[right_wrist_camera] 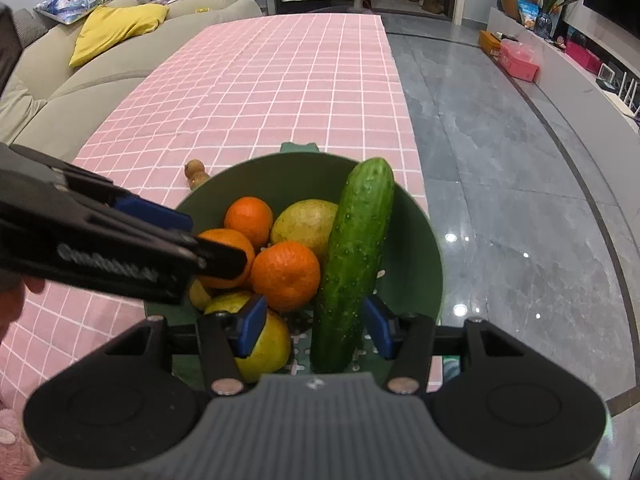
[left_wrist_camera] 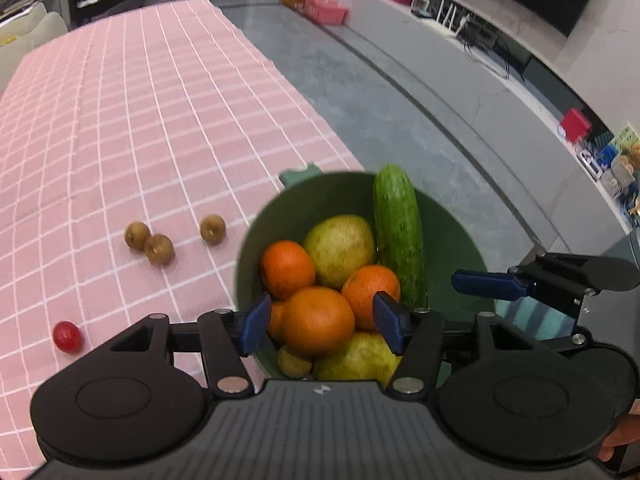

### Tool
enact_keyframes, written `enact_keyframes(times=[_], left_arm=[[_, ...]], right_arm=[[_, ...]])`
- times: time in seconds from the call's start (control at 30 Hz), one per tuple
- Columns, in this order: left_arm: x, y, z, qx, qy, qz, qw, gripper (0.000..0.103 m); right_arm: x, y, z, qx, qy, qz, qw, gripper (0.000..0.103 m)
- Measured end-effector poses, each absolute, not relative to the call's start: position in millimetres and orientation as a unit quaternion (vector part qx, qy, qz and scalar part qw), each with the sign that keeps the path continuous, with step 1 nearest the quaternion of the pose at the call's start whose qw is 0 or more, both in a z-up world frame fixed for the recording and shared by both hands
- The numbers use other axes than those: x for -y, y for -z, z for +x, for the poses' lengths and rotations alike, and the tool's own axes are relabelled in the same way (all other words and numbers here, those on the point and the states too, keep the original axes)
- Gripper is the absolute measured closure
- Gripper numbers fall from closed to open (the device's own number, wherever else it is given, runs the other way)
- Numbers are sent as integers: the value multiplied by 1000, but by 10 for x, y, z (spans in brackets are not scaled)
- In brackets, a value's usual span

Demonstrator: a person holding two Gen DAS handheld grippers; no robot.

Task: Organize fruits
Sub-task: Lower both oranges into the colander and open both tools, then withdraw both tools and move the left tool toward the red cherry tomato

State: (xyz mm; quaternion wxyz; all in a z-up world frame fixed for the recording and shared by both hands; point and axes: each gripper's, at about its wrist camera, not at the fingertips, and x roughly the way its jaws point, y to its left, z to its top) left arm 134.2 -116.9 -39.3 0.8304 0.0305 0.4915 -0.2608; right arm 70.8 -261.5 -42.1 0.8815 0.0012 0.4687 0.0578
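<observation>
Just ahead of both pairs of jaws, a green bowl (left_wrist_camera: 452, 240) sits at the edge of the worktop (left_wrist_camera: 140, 120), which is covered in a pink checked cloth. It holds oranges (left_wrist_camera: 316, 320), two yellow-green pears (left_wrist_camera: 340, 250) and a bumpy cucumber (left_wrist_camera: 400, 236) leaning upright against the far-right wall.

The left gripper (left_wrist_camera: 318, 326) hangs over the front orange with its jaws wide; the blue pads stand on either side of the fruit, and no clear contact shows. The right gripper (right_wrist_camera: 316, 322) has its jaws half open around the cucumber's lower end; its right pad lies against the skin, while the left pad sits over a pear (right_wrist_camera: 268, 344), so whether it truly clamps the cucumber I cannot tell.

Each gripper's body hides the bowl's near rim. A small brown fruit (left_wrist_camera: 294, 362) peeps out low in the bowl, too cut off to name.

Only the left view shows what lies left of the jaws on the cloth: three small brown fruits (left_wrist_camera: 160, 248) and a cherry tomato (left_wrist_camera: 67, 336). Only the right view shows the bowl's perforated floor (right_wrist_camera: 298, 342) and the sofa (right_wrist_camera: 80, 64) beyond.
</observation>
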Motion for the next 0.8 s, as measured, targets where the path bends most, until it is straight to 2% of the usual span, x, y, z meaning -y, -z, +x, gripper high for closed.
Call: enact_keyframes(times=[0.17,0.27,0.43,0.67,0.8], left_arm=[[1002,199,1293,-464,249,22,850,34],[887,98,1267,-443,234,25,865,34],[615,-17,1206,-404,194,22,893,34],[143,45,1207,-405,141,-6,903,35],[6,126,1156,-403,132,36,905,37]], right_arm=[[2564,293,689,-448,-53,-2,892,48],[2518,200,690,-431,-47,-3,901,42],[2379,74,729,-410,-51,1,911,42],[2034,12,803,-396,-87,-18,914,42],[1805,20,834,-387,-123,-55,912,43]])
